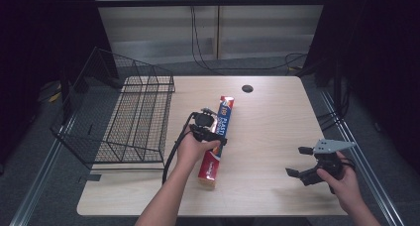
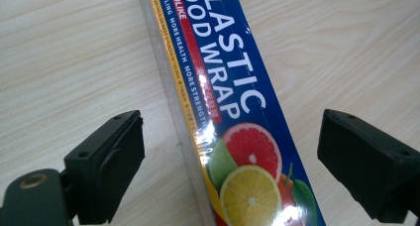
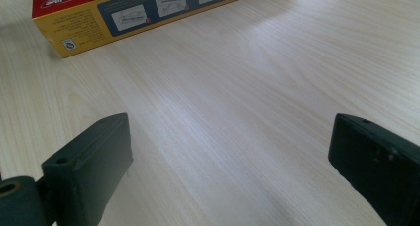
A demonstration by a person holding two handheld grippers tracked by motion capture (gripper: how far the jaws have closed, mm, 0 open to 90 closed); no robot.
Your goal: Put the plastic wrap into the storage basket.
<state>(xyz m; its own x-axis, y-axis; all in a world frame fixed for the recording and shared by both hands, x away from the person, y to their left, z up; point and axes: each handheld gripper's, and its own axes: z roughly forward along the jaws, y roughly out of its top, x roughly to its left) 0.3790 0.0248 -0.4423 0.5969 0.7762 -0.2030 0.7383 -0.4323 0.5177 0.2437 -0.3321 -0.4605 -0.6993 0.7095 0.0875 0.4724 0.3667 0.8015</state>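
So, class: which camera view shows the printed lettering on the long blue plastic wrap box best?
The left gripper view: the long blue plastic wrap box shows readable lettering and fruit pictures. The high view shows its whole length, with tiny lettering. The right gripper view shows one end and side panel.

A black wire basket (image 1: pixel 130 118) stood on the left part of the pale wooden worktop (image 1: pixel 277 137), with a dark round hole (image 1: pixel 247 88) near the far edge.

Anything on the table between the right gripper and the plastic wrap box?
Nothing: bare wood runs from the right gripper to the plastic wrap box in the right gripper view; the high view shows the same bare stretch of table.
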